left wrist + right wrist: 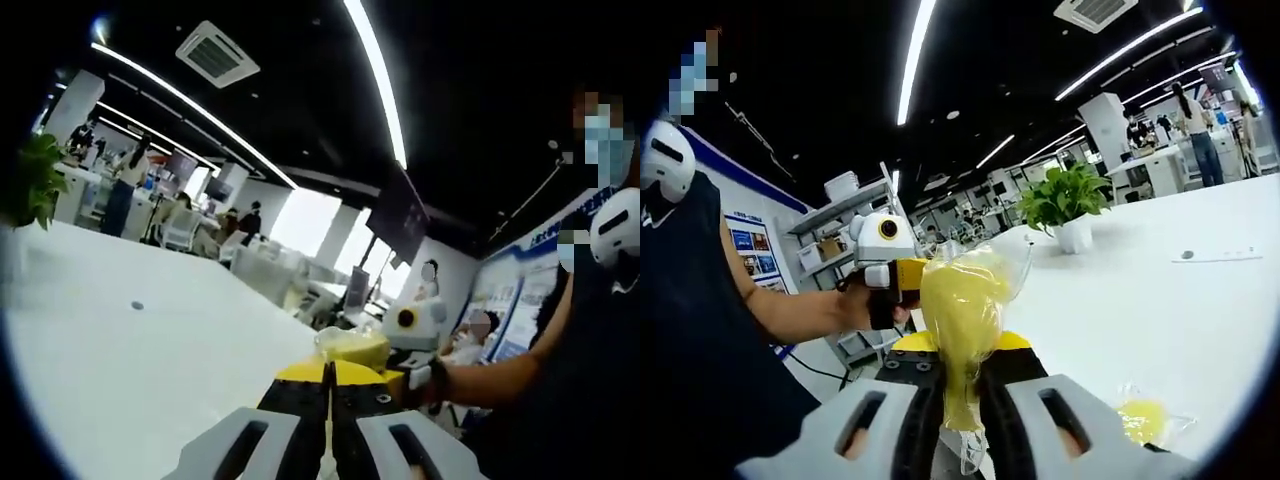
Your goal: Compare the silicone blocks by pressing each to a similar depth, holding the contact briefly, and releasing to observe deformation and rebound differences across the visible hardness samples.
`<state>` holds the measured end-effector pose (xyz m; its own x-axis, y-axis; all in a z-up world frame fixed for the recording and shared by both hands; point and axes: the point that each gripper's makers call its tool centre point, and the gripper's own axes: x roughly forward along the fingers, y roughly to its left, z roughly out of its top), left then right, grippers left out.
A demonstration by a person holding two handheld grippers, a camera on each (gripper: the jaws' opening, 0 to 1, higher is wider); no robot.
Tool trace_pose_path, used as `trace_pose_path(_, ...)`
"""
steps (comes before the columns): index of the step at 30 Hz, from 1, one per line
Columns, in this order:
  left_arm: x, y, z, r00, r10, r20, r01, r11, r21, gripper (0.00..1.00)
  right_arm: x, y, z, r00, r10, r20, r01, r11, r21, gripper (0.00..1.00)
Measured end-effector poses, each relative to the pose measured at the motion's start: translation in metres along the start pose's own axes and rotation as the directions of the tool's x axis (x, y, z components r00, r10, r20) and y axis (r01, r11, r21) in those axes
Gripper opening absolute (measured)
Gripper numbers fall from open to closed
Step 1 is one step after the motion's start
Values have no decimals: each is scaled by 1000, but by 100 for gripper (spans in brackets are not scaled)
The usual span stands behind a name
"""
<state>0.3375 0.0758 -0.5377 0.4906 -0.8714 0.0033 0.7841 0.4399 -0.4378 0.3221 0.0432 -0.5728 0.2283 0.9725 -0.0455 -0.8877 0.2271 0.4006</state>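
A yellow silicone block in a clear plastic bag (962, 310) hangs upright between the jaws of my right gripper (960, 348), which is shut on it. A second bagged yellow block (1145, 420) lies on the white table (1140, 310) to the right of those jaws. In the left gripper view the held block (350, 345) shows in front of the right gripper (415, 325). My left gripper (328, 382) has its jaws pressed together with nothing between them, above the table (150, 370). A hand holds the left gripper (885, 250) to the left of the held block.
A potted plant (1065, 205) stands on the table behind the held block, and it is at the left edge in the left gripper view (35, 180). A flat white strip (1215, 255) lies far right. The person's dark-sleeved body (700, 330) is close on the left. Shelves (835, 240) stand behind.
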Motion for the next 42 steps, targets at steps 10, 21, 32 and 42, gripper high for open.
trace_pose_path(10, 4, -8, 10, 999, -42, 28, 43, 999, -25, 0, -3, -10, 2, 999, -51, 12, 51, 998, -43, 17)
trace_pose_path(21, 6, -9, 12, 998, -59, 31, 60, 997, -44, 0, -5, -19, -7, 997, -67, 28, 67, 997, -26, 29)
trace_pose_path(32, 7, -13, 21, 995, -84, 46, 86, 996, -38, 0, -4, -29, -8, 996, -81, 42, 81, 997, -10, 45)
trace_pose_path(42, 6, -10, 31, 994, -74, 76, 78, 996, -47, 0, -5, -38, -5, 994, -105, 43, 105, 994, -12, 58)
